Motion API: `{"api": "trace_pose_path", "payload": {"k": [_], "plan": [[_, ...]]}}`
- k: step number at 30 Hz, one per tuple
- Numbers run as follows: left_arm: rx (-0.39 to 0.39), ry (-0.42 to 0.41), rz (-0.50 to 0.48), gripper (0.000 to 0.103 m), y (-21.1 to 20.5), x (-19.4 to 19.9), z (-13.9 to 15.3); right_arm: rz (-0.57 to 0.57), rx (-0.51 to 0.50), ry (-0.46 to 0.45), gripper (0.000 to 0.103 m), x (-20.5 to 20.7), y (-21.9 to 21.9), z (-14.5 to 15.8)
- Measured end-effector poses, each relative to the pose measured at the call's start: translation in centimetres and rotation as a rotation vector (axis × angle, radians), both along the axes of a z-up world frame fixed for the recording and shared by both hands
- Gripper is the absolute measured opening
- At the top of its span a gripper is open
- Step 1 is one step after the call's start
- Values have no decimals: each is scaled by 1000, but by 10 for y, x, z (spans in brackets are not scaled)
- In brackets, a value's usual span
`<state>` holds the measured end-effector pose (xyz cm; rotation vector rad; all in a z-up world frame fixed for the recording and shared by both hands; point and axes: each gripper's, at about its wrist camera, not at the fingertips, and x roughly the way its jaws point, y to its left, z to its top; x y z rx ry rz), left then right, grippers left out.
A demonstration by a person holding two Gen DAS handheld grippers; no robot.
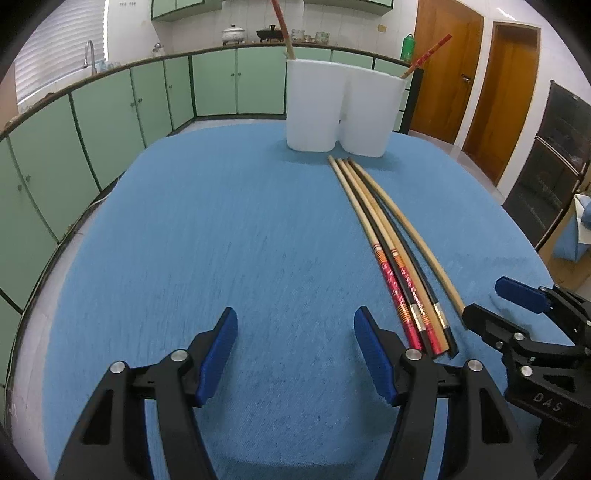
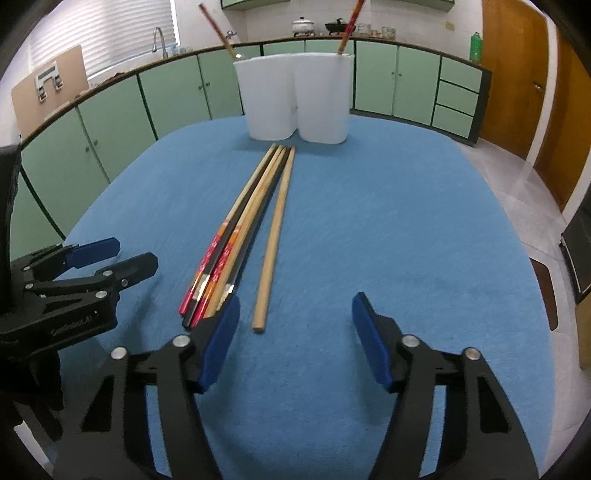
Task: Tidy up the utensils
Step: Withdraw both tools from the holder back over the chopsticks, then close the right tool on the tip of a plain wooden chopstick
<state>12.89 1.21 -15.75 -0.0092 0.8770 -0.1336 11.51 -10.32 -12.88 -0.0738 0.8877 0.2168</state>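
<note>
Several chopsticks (image 1: 391,240) lie side by side on the blue tablecloth (image 1: 221,240), red-patterned, black and plain wood; they also show in the right wrist view (image 2: 236,229), with one plain wooden chopstick (image 2: 273,236) a little apart on the right. A white two-compartment holder (image 1: 340,110) stands at the far end, also seen in the right wrist view (image 2: 295,99), with one red chopstick (image 2: 349,26) sticking out of each compartment. My left gripper (image 1: 295,354) is open and empty, left of the chopsticks' near ends. My right gripper (image 2: 295,339) is open and empty, just right of them.
Green kitchen cabinets (image 1: 110,110) with a counter and sink curve behind the table. Wooden doors (image 1: 498,96) stand at the right. The tablecloth (image 2: 406,240) stretches wide around the chopsticks. The right gripper (image 1: 517,314) shows in the left wrist view; the left gripper (image 2: 110,258) in the right.
</note>
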Motion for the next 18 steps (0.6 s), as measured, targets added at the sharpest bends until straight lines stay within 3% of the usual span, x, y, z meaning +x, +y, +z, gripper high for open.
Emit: {"api": "trace_pose_path", "payload": {"k": [8, 15, 18], "plan": [[-9, 5, 5, 65, 1, 1, -1, 3, -35, 19, 44, 1, 5, -2], [-12, 6, -7, 66, -5, 2, 1, 37, -43, 12, 7, 0, 12, -2], [-17, 7, -27, 66, -10, 1, 2, 28, -39, 12, 7, 0, 8, -1]]}}
